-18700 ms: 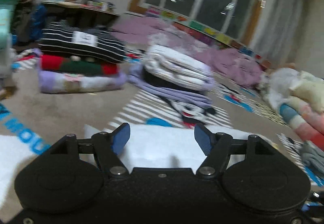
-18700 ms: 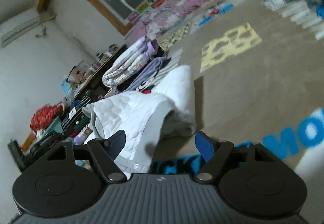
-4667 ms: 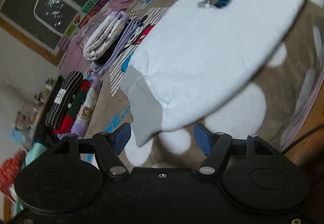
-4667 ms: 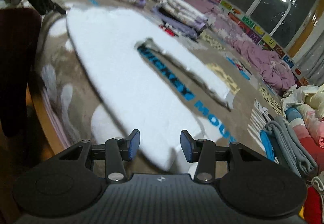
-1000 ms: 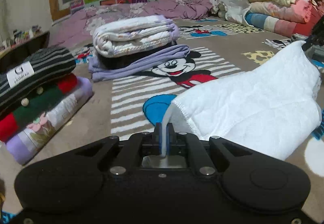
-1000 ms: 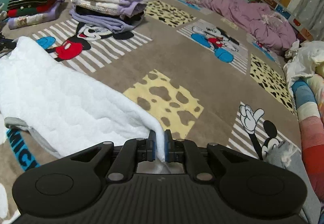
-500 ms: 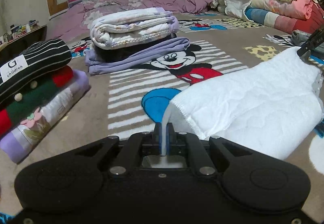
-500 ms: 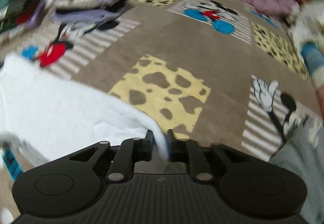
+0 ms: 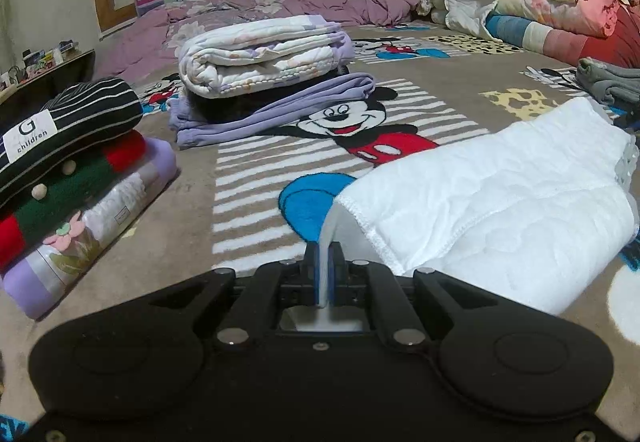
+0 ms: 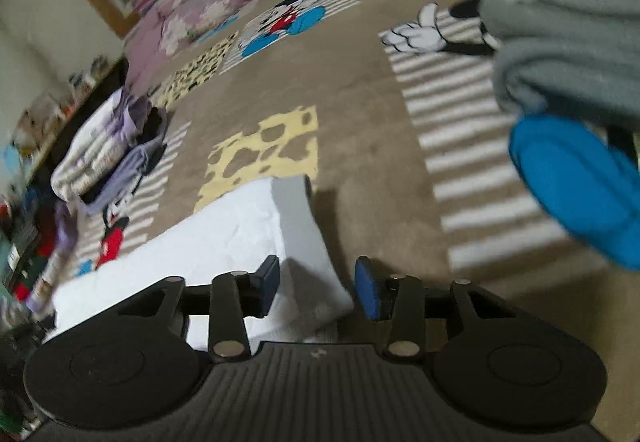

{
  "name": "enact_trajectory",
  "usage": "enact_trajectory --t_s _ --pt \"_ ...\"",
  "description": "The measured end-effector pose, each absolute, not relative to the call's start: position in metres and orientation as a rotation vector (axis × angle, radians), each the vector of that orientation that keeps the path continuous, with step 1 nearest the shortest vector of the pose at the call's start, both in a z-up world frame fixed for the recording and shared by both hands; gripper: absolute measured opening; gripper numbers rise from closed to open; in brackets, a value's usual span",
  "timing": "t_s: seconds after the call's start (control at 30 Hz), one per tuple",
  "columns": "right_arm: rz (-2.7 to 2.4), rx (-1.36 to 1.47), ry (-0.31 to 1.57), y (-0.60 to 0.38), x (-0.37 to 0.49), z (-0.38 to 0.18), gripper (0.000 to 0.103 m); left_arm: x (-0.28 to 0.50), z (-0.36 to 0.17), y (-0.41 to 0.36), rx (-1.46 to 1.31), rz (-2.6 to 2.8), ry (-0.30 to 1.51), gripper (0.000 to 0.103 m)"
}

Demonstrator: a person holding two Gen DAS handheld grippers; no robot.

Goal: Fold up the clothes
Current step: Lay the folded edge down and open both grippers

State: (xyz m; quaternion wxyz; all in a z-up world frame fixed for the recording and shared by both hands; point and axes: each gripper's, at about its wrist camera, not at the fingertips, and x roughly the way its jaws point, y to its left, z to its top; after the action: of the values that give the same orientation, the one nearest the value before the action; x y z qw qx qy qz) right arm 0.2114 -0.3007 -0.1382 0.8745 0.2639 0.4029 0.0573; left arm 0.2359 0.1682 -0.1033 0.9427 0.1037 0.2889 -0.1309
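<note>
A white quilted garment (image 9: 500,198) lies folded over on the Mickey Mouse carpet (image 9: 248,202), stretching right in the left wrist view. My left gripper (image 9: 324,266) is shut on its near corner, a thin white edge pinched between the blue pads. In the right wrist view the same garment (image 10: 224,238) lies on the carpet with its grey-lined corner between the fingers. My right gripper (image 10: 316,282) is open over that corner, its blue pads (image 10: 366,292) apart and not pinching the cloth.
Folded stacks stand on the carpet: a striped, red-green and lilac pile (image 9: 68,170) at left, a floral quilt on purple cloth (image 9: 264,58) ahead. Grey folded clothes (image 10: 560,50) and a blue item (image 10: 576,186) lie close on the right. Rolled bedding (image 9: 552,2) is at far right.
My right gripper has opened and let go of the garment's corner, which now lies on the carpet; that view has swung sideways. My left gripper stays shut on its corner, moved slightly forward.
</note>
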Motion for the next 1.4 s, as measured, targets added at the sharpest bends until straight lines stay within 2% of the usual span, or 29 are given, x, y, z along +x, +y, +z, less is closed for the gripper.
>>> enact_trajectory --t_s 0.1,0.2,0.5,0.73,0.77,0.8,0.9,1.0,1.13,1.27,1.4 --pt "0.119 0.541 0.816 -0.296 0.206 -0.14 0.018 0.236 -0.104 0.168 0.213 -0.265 0.589 0.003" --pt "0.101 0.523 0.795 -0.293 0.203 -0.135 0.016 0.235 -0.103 0.17 0.207 -0.269 0.59 0.003" --pt "0.155 0.539 0.815 -0.284 0.192 -0.113 0.015 0.23 -0.1 0.177 0.194 -0.272 0.591 0.004" --pt "0.075 0.464 0.869 -0.285 0.201 -0.133 0.017 0.229 -0.1 0.176 0.226 -0.25 0.604 0.004" --pt "0.072 0.452 0.864 -0.284 0.2 -0.133 0.02 0.227 -0.098 0.175 0.235 -0.251 0.6 0.005" --pt "0.061 0.436 0.845 -0.283 0.198 -0.13 0.025 0.226 -0.094 0.175 0.244 -0.242 0.592 0.01" --pt "0.033 0.366 0.743 -0.277 0.183 -0.113 0.027 0.219 -0.076 0.181 0.247 -0.168 0.531 0.035" --pt "0.074 0.256 0.665 -0.263 0.168 -0.1 0.031 0.21 -0.056 0.179 0.22 -0.172 0.467 0.035" --pt "0.156 0.081 0.601 -0.229 0.15 -0.097 0.031 0.199 -0.041 0.132 0.251 -0.288 0.422 0.036" --pt "0.191 -0.053 0.574 -0.203 0.138 -0.106 0.031 0.186 -0.046 0.065 0.326 -0.41 0.427 0.037" --pt "0.199 -0.072 0.533 -0.193 0.125 -0.116 0.031 0.162 -0.063 0.007 0.423 -0.486 0.423 0.039"
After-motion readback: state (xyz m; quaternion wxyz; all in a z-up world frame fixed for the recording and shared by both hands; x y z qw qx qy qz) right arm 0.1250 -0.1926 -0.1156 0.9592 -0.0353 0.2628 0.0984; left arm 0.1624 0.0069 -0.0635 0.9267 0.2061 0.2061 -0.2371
